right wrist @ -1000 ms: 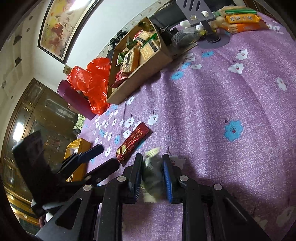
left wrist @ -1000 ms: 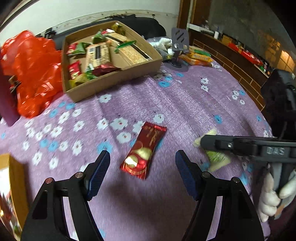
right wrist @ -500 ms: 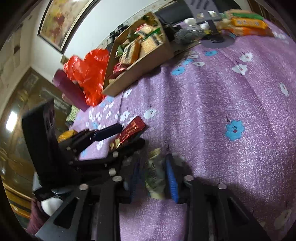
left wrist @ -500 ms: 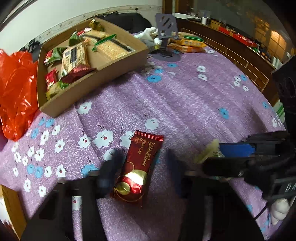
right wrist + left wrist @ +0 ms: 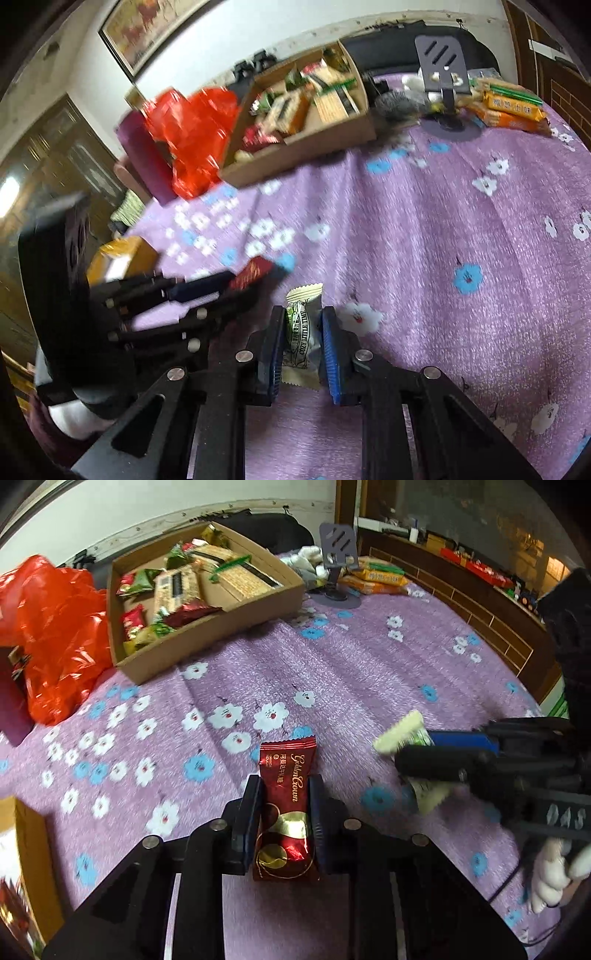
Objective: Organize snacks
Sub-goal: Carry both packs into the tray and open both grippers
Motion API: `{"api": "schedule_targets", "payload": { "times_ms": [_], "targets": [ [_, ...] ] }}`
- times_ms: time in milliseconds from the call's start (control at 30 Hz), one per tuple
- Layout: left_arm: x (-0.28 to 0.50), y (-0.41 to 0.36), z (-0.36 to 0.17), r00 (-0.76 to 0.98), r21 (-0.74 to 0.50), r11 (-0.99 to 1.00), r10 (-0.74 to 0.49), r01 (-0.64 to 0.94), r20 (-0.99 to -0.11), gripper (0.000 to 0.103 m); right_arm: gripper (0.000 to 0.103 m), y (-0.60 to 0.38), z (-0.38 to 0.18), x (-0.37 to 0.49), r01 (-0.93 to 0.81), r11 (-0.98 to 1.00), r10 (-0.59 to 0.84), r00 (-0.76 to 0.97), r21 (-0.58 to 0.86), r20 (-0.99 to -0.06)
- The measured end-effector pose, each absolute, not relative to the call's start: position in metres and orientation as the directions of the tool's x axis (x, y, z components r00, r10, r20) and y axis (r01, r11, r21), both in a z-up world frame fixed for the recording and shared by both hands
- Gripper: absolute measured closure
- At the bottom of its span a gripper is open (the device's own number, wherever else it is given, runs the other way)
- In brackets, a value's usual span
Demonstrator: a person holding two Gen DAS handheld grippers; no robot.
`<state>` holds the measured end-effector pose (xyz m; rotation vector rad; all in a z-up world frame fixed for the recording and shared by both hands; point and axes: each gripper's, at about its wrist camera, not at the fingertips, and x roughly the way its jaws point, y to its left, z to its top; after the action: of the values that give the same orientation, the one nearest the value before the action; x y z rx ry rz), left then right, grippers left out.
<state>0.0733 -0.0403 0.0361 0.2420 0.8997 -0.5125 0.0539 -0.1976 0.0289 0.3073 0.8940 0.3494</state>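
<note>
Since a second ago the left gripper [image 5: 284, 786] has clamped one red candy [image 5: 286, 812], while the right gripper [image 5: 303, 325] has just re-tightened on one green-and-white candy [image 5: 301, 332].

The red candy wrapper [image 5: 286, 805], clamped between the fingers of the left gripper [image 5: 284, 781], carries "Golden Crown" in gold script, with a line of small Chinese characters beside it toward 9 o'clock that cannot be read reliably. The cream and green sweet wrapper [image 5: 302, 334] between the fingers of the right gripper [image 5: 302, 314] reads "COZY LITTLE TIME". On the orange packet [image 5: 515, 105] at 1 o'clock, the Chinese print is too small to read.
</note>
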Motion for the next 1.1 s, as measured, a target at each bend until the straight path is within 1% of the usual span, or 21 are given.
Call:
{"api": "schedule_targets", "payload": {
  "times_ms": [67, 200, 367, 533, 667, 800, 933, 1100],
  "targets": [
    [0.065, -0.035, 0.041, 0.523, -0.019, 0.86, -0.327, 0.51, -0.787, 0.081, 0.083, -0.198, 0.031, 0.054, -0.179, 0.888, 0.443, 0.582, 0.424, -0.681],
    [0.043, -0.017, 0.056, 0.566, -0.026, 0.883, -0.323, 0.468, -0.758, 0.081, 0.083, -0.196, 0.03, 0.055, -0.184, 0.881, 0.455, 0.58, 0.436, -0.675],
    [0.011, 0.021, 0.076, 0.608, -0.099, 0.91, -0.347, 0.402, -0.714, 0.081, 0.083, -0.192, 0.028, 0.053, -0.196, 0.877, 0.465, 0.581, 0.439, -0.669],
    [-0.032, 0.083, 0.093, 0.672, -0.169, 0.94, -0.33, 0.295, -0.663, 0.08, 0.083, -0.181, 0.03, 0.046, -0.221, 0.88, 0.465, 0.586, 0.421, -0.664],
    [-0.067, 0.137, 0.096, 0.723, -0.192, 0.962, -0.272, 0.194, -0.635, 0.08, 0.083, -0.163, 0.029, 0.039, -0.248, 0.89, 0.452, 0.586, 0.382, -0.673],
    [-0.092, 0.178, 0.1, 0.759, -0.167, 0.979, -0.198, 0.118, -0.621, 0.08, 0.083, -0.144, 0.03, 0.033, -0.266, 0.901, 0.434, 0.58, 0.344, -0.689],
    [-0.107, 0.211, 0.103, 0.787, -0.164, 0.985, -0.148, 0.06, -0.598, 0.08, 0.083, -0.119, 0.037, 0.016, -0.292, 0.887, 0.463, 0.56, 0.359, -0.687],
    [-0.117, 0.237, 0.093, 0.8, -0.188, 0.982, -0.119, 0.009, -0.588, 0.08, 0.083, -0.071, 0.056, -0.004, -0.378, 0.859, 0.507, 0.527, 0.346, -0.682]
  ]
}}
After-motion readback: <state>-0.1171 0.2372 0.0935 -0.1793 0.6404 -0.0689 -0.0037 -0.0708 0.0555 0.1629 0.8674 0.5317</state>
